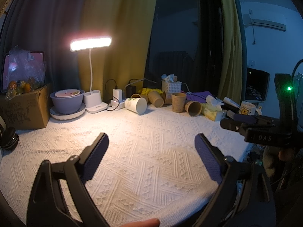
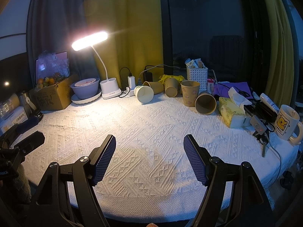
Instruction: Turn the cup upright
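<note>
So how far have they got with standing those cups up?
One brown cup already stands upright, though the pictures don't show who set it there. Nothing is in hand: the left gripper and right gripper both hang open above the white cloth, short of the cups. Still left: the white cup and a brown cup beside the tissue box lie on their sides.

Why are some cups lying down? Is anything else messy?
Yes, several are tipped on their sides by the curtain: the white cup and brown cups, while one brown cup stands upright. No spill shows. Both grippers hover open, holding nothing.
</note>
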A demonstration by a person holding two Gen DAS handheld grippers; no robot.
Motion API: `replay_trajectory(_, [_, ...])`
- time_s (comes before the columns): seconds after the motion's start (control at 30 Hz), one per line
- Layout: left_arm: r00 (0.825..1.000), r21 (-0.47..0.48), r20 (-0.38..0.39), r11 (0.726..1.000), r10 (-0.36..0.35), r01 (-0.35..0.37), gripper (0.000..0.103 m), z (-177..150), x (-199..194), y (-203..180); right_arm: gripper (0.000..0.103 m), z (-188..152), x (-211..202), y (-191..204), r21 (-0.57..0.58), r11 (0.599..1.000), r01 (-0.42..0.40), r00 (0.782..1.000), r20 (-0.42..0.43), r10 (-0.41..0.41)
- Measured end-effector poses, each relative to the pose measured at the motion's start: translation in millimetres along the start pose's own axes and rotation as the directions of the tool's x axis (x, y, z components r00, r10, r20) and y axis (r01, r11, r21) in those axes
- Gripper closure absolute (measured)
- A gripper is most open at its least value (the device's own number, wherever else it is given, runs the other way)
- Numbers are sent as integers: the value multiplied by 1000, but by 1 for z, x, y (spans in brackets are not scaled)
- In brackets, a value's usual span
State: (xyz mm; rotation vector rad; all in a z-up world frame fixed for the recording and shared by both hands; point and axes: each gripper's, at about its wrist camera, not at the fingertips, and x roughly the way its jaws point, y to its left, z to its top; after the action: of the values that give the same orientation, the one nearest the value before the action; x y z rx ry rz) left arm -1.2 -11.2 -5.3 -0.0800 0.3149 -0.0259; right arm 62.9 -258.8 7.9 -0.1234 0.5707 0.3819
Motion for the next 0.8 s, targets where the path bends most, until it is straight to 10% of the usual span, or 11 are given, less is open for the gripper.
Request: replay_trajectory(0.8, [994,15,-106,999,-30,31,10,3,35,12,27,3,39,-4,-22,999,-33,999,-28,32])
